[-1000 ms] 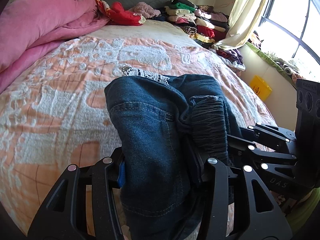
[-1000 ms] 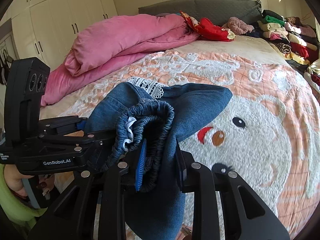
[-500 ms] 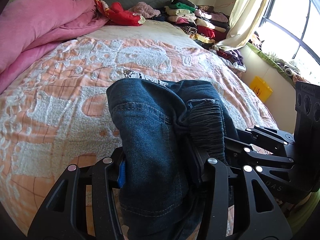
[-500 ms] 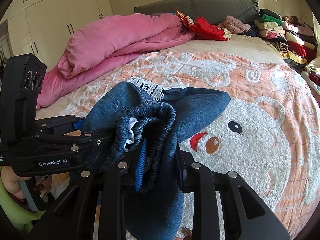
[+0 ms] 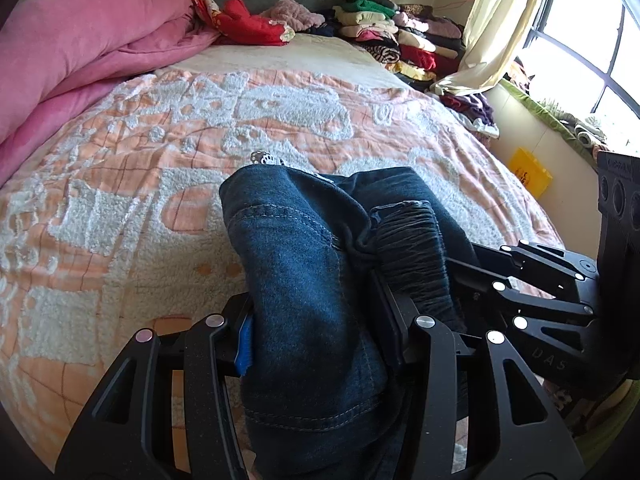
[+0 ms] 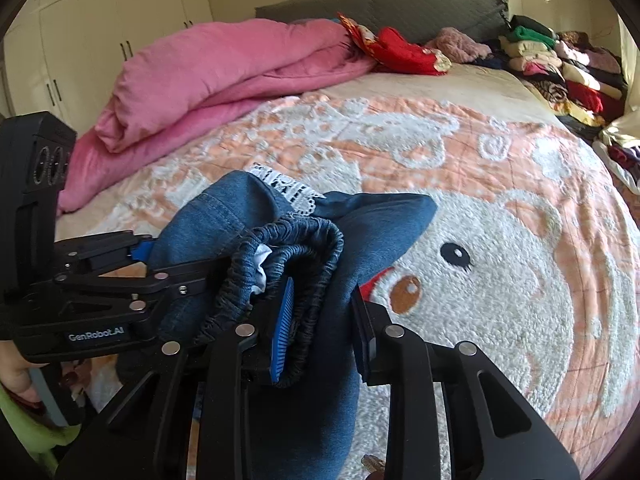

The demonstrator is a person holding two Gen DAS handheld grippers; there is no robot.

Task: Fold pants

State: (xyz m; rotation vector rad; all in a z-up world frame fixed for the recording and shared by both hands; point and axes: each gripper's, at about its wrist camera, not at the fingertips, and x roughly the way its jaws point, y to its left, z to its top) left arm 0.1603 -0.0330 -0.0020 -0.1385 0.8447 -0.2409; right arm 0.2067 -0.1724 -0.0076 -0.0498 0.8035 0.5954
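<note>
Dark blue denim pants [image 5: 312,272] with an elastic waistband [image 6: 288,248] and white lace trim [image 6: 288,190] are bunched up and held above the near edge of the bed. My left gripper [image 5: 316,332] is shut on the denim fabric. My right gripper [image 6: 320,320] is shut on the gathered waistband; it also shows at the right of the left wrist view [image 5: 532,280]. The left gripper shows at the left of the right wrist view [image 6: 120,276]. The two grippers sit close together, side by side.
The bed carries a peach and white textured blanket [image 6: 480,168]. A pink duvet [image 6: 224,68] lies at the left, red clothes [image 6: 400,52] by the grey headboard, stacks of folded clothes [image 5: 400,36] at the far right. A window and a yellow bin [image 5: 530,170] are on the right.
Both grippers have moved back toward the near edge of the bed with the pants still held. The grip on the pants has not changed.
</note>
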